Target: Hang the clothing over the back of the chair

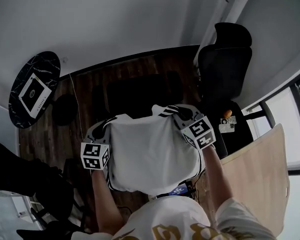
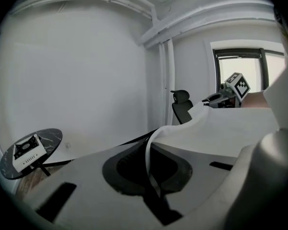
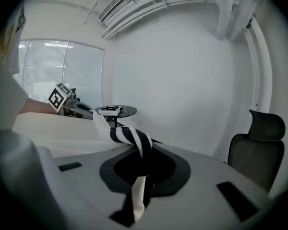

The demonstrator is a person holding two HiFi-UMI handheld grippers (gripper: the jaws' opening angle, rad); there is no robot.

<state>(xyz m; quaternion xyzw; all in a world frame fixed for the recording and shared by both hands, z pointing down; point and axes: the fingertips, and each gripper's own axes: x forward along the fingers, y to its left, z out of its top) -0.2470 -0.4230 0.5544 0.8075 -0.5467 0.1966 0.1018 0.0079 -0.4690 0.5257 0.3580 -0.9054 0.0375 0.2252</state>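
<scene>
A white garment [image 1: 150, 154] with black-and-white striped trim hangs stretched between both grippers in front of the person. My left gripper [image 1: 106, 125] is shut on its left top corner; a white fabric edge [image 2: 151, 166] runs into the closed jaws. My right gripper [image 1: 182, 115] is shut on the right top corner, where twisted striped cloth [image 3: 134, 143] passes between the jaws. A black high-backed office chair [image 1: 225, 66] stands beyond and to the right, also seen as the chair [image 2: 182, 107] and the chair [image 3: 259, 150]. A dark chair-like shape [image 1: 135, 91] lies just beyond the garment.
A round black marble table [image 1: 25, 101] with a white box [image 1: 35, 93] stands at the left. A light wooden desk [image 1: 260, 169] is at the right, near a window. Another black chair [image 1: 20, 179] sits at the lower left. The floor is dark wood.
</scene>
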